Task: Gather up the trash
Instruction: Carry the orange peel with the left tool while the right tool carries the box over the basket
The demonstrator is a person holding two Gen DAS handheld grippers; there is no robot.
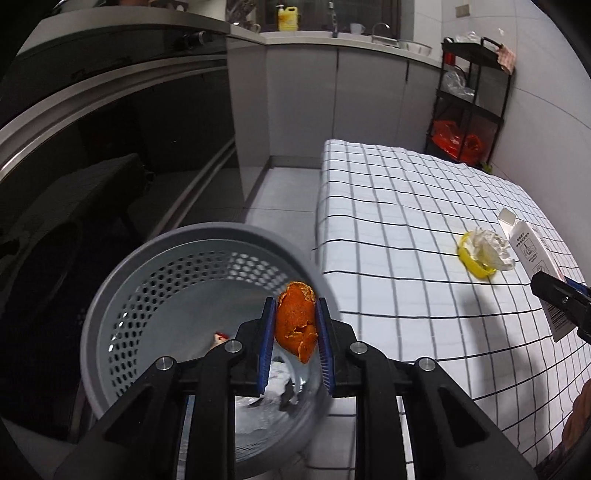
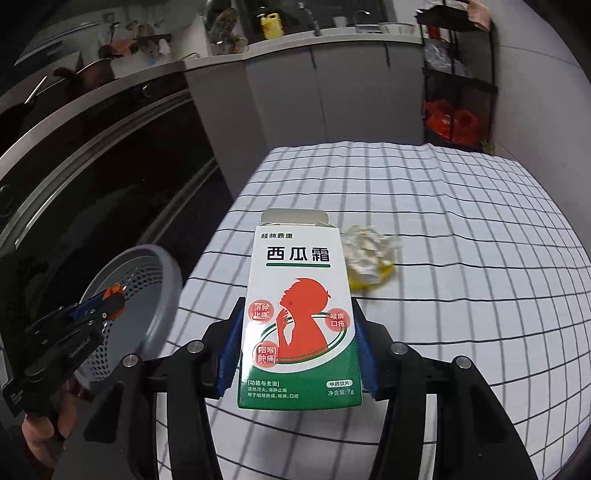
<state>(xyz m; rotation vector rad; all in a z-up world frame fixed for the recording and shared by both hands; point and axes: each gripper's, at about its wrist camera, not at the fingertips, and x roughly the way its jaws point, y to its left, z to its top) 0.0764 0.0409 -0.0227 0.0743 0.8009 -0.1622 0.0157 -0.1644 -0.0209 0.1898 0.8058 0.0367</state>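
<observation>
Holding orange peel (image 1: 296, 321) in L gripper (image 1: 295, 314), box (image 2: 300, 317) in R gripper (image 2: 297, 354).

Yellow bottle (image 1: 287, 18), perhaps detergent, on counter (image 1: 303, 37); black shelf rack (image 1: 471, 99)

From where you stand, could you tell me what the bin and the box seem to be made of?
Bin: looks like grey moulded plastic, matte; its wall is punched with even rows of holes. Box: probably thin printed cardboard, slightly glossy; its folded top flap stands open.

Orange peel (image 1: 296, 325); grey perforated bin (image 1: 177, 280); white, green and red box (image 2: 299, 317); white desk cloth (image 1: 399, 229) with black grid.
</observation>
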